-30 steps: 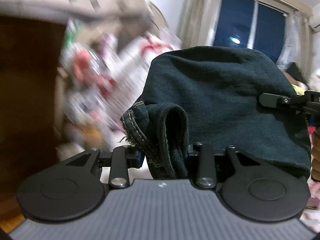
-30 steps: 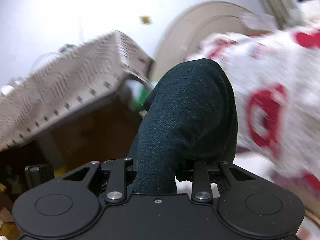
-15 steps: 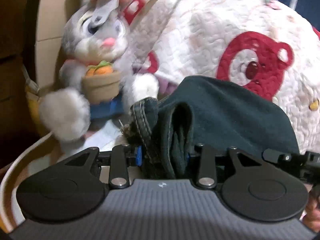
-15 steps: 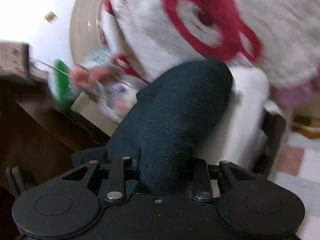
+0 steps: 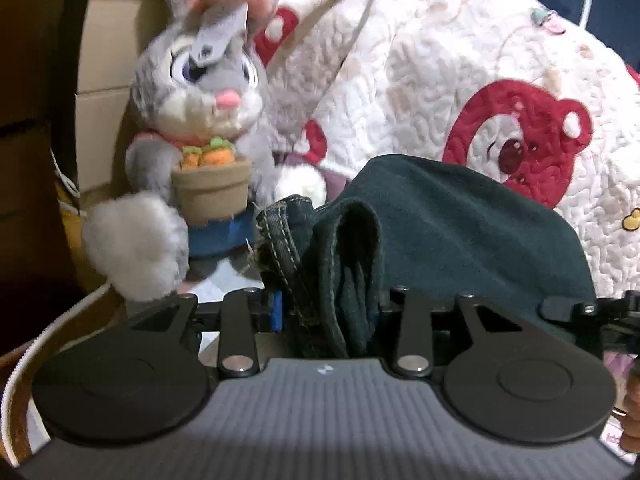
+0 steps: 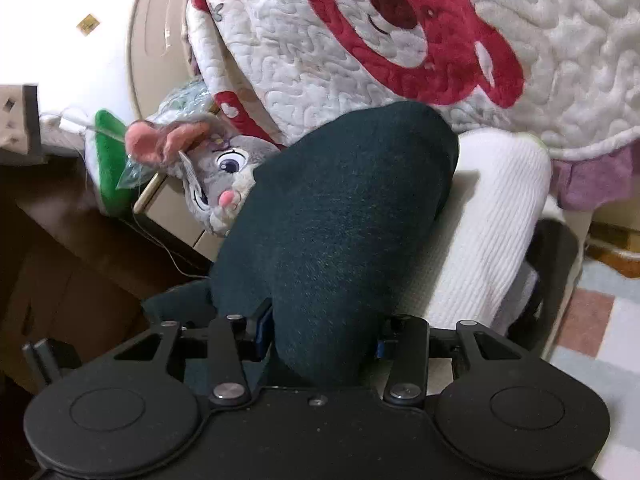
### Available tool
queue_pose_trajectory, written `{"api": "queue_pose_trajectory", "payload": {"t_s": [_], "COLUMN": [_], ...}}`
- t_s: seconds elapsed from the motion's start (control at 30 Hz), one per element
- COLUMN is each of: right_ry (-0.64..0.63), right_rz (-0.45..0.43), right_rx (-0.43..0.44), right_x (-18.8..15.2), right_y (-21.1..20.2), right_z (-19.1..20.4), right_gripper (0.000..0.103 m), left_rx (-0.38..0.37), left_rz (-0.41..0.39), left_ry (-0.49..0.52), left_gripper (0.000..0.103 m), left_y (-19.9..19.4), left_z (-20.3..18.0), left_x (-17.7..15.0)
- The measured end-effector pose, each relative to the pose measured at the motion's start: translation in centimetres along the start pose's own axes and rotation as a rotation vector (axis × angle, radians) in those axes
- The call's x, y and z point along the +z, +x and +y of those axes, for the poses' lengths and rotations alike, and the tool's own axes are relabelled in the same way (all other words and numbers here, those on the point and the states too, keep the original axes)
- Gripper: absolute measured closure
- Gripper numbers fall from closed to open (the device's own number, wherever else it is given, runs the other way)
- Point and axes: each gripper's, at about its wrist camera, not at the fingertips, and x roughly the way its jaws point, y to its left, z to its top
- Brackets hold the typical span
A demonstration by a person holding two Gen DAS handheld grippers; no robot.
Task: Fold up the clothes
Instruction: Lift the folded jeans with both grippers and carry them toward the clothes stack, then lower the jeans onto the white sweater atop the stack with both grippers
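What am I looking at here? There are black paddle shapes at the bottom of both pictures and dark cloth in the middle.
No robot: a person holds a two-finger gripper in each hand, each with a camera looking along its fingers. The black shapes are the grippers' own bodies. The left gripper pinches the stitched hem of a dark denim garment. The right gripper has just been opening, the same cloth between its fingers. Behind are a plush rabbit and a white quilt with red bears.
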Motion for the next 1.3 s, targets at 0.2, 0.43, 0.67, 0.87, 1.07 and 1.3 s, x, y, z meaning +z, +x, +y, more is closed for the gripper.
{"api": "queue_pose_trajectory", "payload": {"t_s": [0.2, 0.43, 0.67, 0.87, 1.07, 1.3], "right_ry": [-0.154, 0.102, 0.082, 0.148, 0.268, 0.071], "right_rz": [-0.038, -0.033, -0.046, -0.096, -0.122, -0.127], "right_rx": [-0.090, -0.043, -0.054, -0.037, 0.009, -0.100], "right_x": [-0.7, 1.7, 2.1, 2.9, 4.5, 4.7], "right_y": [-2.0, -1.3, -0.7, -0.5, -0.4, -0.5], "right_z": [2.5, -0.8, -0.5, -1.8, -4.0, -2.9], "right_gripper": [0.045, 0.040, 0.036, 0.029, 0.028, 0.069], "left_rx": [-0.005, -0.050, -0.117, -0.083, -0.113, -0.074], "left_rz": [-0.021, -0.202, -0.181, 0.043, 0.019, -0.109], "left_ry": [-0.014, -0.029, 0.186, 0.349, 0.324, 0.287], "left_gripper": [0.064, 0.058, 0.060, 0.058, 0.058, 0.060], "left_y": [-1.2, -5.6, -6.8, -2.5, -3.0, -4.1], "left_z": [0.2, 1.1, -1.7, -4.3, -3.6, -2.5], "left_x": [0.2, 0.2, 2.3, -1.4, -2.0, -1.1]}}
